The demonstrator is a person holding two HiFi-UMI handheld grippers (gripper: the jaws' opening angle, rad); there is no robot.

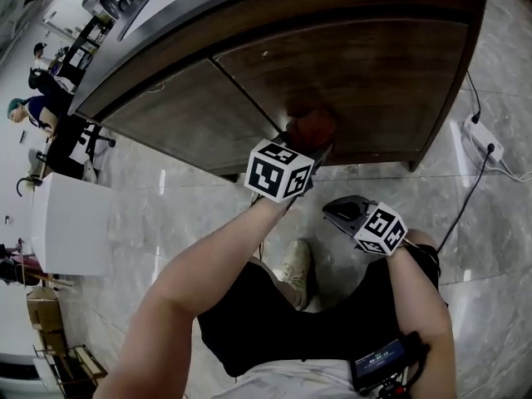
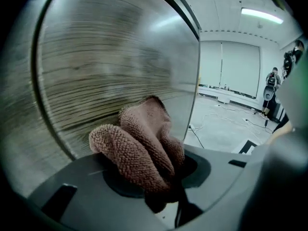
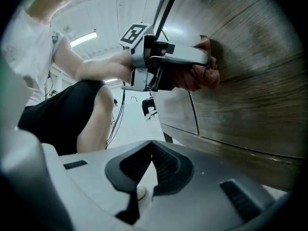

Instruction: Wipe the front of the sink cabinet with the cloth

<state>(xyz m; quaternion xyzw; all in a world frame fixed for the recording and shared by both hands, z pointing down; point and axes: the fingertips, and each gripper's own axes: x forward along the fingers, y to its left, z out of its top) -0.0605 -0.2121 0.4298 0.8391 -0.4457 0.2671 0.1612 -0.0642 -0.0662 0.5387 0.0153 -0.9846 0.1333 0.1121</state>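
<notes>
The sink cabinet (image 1: pixel 366 65) has dark wood doors under a grey countertop. A reddish-brown cloth (image 1: pixel 312 127) is pressed flat against the door, near the seam between the two doors, low on the front. My left gripper (image 1: pixel 316 145) is shut on the cloth (image 2: pixel 139 148), which bulges out between the jaws against the wood grain (image 2: pixel 106 71). The right gripper view shows the left gripper (image 3: pixel 204 66) holding the cloth (image 3: pixel 202 78) on the door (image 3: pixel 255 81). My right gripper (image 1: pixel 342 210) hangs shut and empty below and right of it, off the cabinet (image 3: pixel 144 177).
A power strip (image 1: pixel 482 135) with a black cable lies on the marble floor at the right. The cabinet's leg (image 1: pixel 413 166) stands at its right corner. A white box (image 1: pixel 71 223) is at the left, with people (image 1: pixel 33 110) beyond. My shoe (image 1: pixel 295 268) is below the grippers.
</notes>
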